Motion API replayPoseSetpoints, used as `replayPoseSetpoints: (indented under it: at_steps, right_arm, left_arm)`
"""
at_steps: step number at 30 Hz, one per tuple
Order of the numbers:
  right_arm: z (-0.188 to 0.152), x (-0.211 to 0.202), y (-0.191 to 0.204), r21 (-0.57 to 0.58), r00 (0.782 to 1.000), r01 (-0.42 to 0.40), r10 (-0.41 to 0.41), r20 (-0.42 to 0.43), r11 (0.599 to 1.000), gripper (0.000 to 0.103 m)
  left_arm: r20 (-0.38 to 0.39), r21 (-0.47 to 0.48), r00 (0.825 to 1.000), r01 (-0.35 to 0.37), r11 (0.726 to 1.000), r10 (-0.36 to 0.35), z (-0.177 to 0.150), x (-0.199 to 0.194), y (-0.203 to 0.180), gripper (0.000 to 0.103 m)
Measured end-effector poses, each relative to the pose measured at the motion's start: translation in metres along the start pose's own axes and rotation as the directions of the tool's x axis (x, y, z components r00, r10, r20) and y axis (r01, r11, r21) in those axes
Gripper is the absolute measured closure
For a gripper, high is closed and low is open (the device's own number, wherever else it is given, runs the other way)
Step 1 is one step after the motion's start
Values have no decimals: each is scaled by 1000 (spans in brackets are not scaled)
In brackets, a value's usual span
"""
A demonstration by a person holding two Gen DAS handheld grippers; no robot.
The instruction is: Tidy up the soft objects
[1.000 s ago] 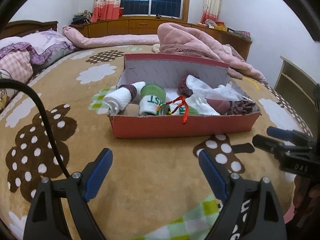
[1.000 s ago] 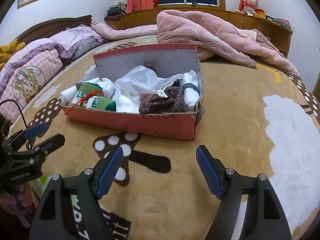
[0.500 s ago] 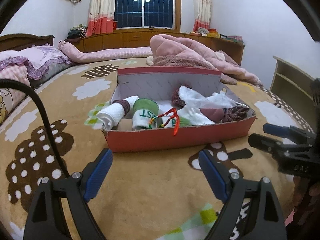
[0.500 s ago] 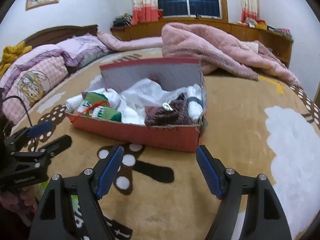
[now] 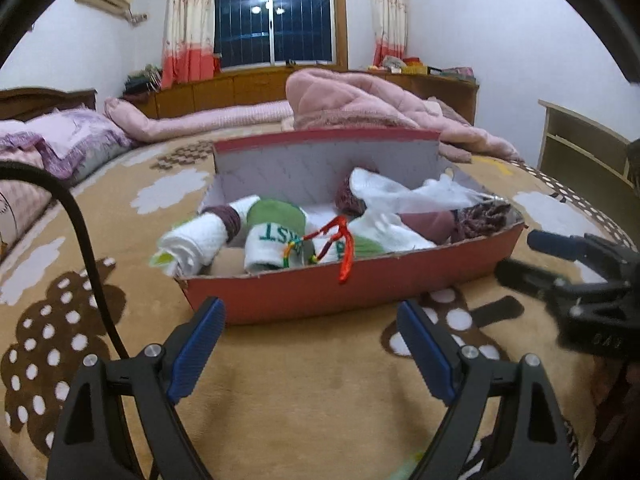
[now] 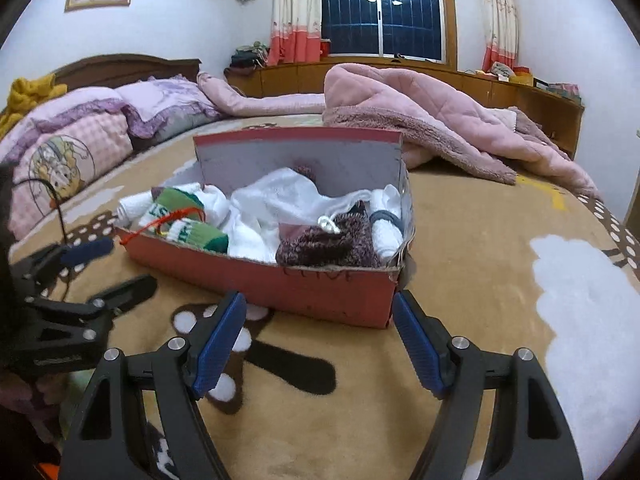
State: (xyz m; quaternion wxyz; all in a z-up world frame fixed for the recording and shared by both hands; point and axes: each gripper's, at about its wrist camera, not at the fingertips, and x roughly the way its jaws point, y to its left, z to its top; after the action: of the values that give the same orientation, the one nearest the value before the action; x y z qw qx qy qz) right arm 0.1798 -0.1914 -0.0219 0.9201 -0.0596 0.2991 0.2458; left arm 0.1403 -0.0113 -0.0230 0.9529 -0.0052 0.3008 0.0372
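A red cardboard box [image 5: 304, 292] [image 6: 320, 288] sits on the patterned bedspread, filled with rolled soft items. Among them are a white rolled towel [image 5: 196, 240], green-and-white socks [image 5: 272, 236] [image 6: 188, 228], white cloths [image 5: 396, 192] [image 6: 280, 196], a maroon knit piece [image 6: 324, 240] and a red cord [image 5: 344, 252]. My left gripper [image 5: 312, 344] hangs open just in front of the box's near wall, nothing between its blue pads. My right gripper [image 6: 320, 340] is open too, close to the box's right front corner. Each gripper also shows at the edge of the other's view.
A crumpled pink quilt [image 6: 420, 120] lies behind the box. Pillows [image 6: 80, 140] are piled at the left by the headboard. A low wooden cabinet [image 5: 248, 88] runs under the window. A black cable [image 5: 84, 248] crosses the left wrist view.
Both wrist views have tilted upward, so the box sits lower and nearer the fingertips and more of the room shows. The jaws have kept the same width.
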Motion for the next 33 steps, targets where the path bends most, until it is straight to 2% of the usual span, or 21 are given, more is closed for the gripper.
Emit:
replayPoseSetpoints:
  at_steps: [3,6,13,21,33]
  right_arm:
    - [-1,1,9,-39,1000,25,-25,-1,999,26]
    - [-3,2,11,-44,999,50,-50,-3,998,26]
    - [-4,7,8,-24,998,51,-51,-29,998,26]
    - [-3,8,10,-19,998,53,-54,-26,998,26]
    - [-2,5,7,-10,999,48,-48,-15,999,26]
  left_arm:
    - [28,24,999,-24,999,23,-1,-4,-6,12]
    - [15,48,999,-37,998,36,-2,-1,-11,12]
    - [-31,-17,999,-20,1000,20,0,9,2,12]
    - [-22,16,999,-28,999,28,-1,8,-5,12]
    - [-19,11,999,-26,1000,26,-2,7,-4,12]
